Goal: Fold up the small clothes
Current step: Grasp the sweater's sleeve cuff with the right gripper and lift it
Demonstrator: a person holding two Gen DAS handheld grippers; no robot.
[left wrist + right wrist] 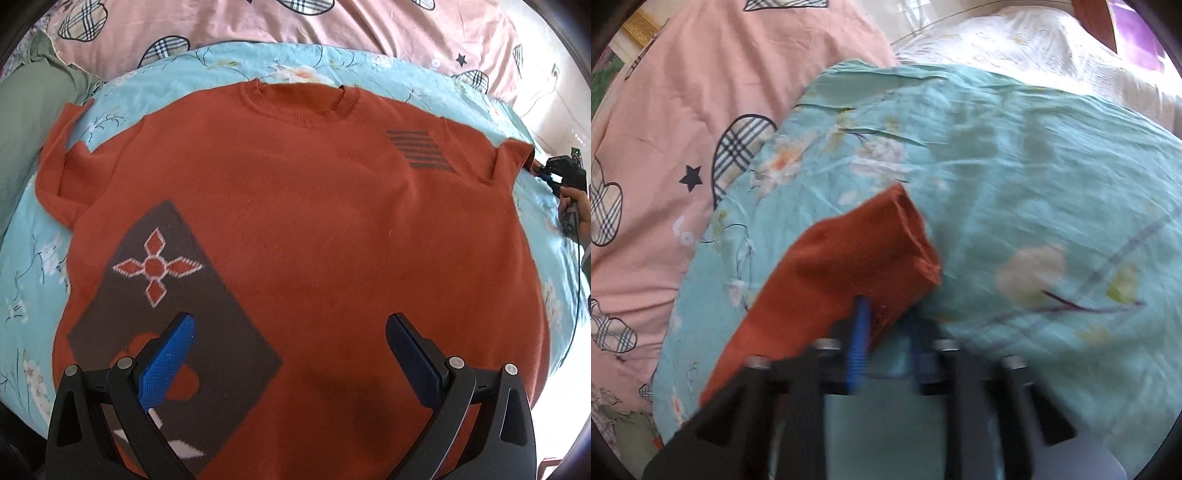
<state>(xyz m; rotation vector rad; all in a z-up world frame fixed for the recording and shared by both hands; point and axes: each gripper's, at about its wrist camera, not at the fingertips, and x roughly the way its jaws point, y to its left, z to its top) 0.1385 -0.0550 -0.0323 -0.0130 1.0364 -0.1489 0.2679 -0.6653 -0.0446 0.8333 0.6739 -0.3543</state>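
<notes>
An orange knit sweater lies flat, front up, on a light blue floral sheet. It has a brown patch with a flower motif at lower left and dark stripes at upper right. My left gripper is open above the sweater's lower part, holding nothing. My right gripper is at the sweater's right sleeve; its jaws stand close with the sleeve's edge between them, but the view is blurred. The right gripper also shows in the left wrist view at the sleeve end.
A pink quilt with plaid shapes lies behind the blue sheet. A green cloth sits at the left. A white bedspread lies beyond the sheet in the right wrist view.
</notes>
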